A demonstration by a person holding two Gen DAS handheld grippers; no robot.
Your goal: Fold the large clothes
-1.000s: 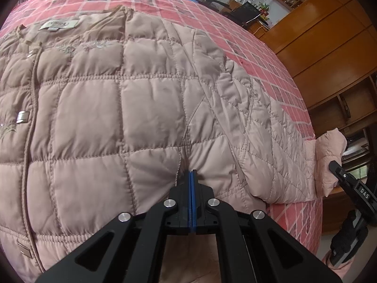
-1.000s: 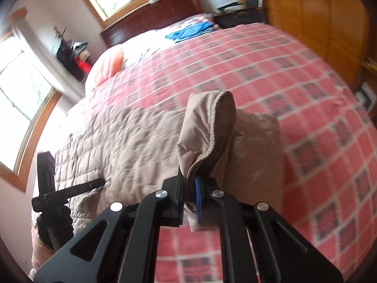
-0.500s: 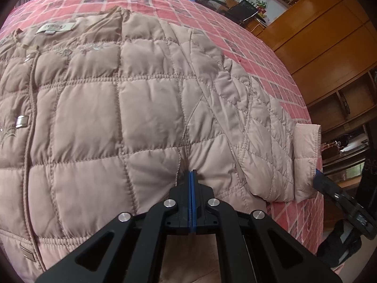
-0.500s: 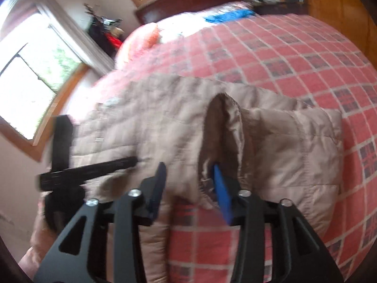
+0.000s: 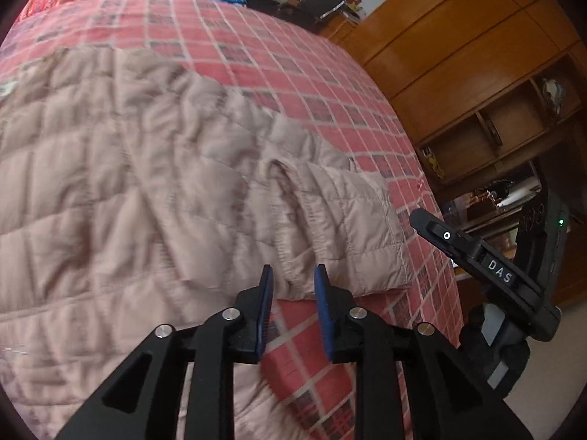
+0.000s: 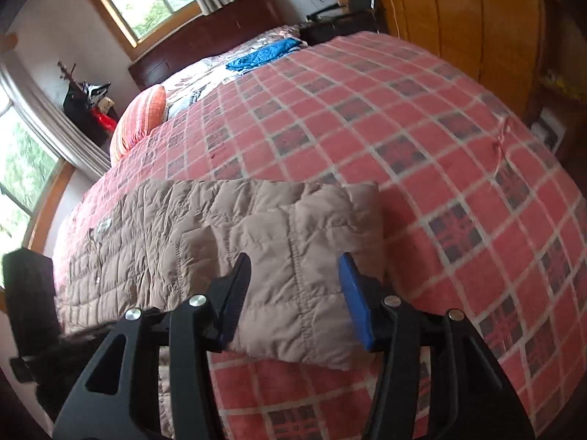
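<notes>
1. Where the bed point(image 6: 422, 139) fills both views, only the right wrist view shows its far end: headboard point(image 6: 205, 36), windows point(image 6: 150, 3), orange pillow point(image 6: 141, 119), blue cloth point(image 6: 264, 53).
2. Wardrobe point(image 5: 458, 55) with open shelves shows best in the left wrist view; the right wrist view catches only its plain doors.
3. Jacket point(image 5: 128, 190), beige and quilted, lies flat on the red checked cover. Left wrist view is blurred; right wrist view shows the quilting clearly.
4. Sleeve point(image 6: 304, 256) lies doubled back over the jacket's side, its cuff end near the bed's near edge. Left wrist view shows the fold crease point(image 5: 290, 183); right wrist view shows the top face only.
5. Right gripper point(image 6: 295, 293): jaws wide apart, straddling the sleeve's end, gripping nothing. Left wrist view shows its body from the side.
6. Left gripper point(image 5: 293, 297): jaws partly apart, empty, at the sleeve's lower edge.
</notes>
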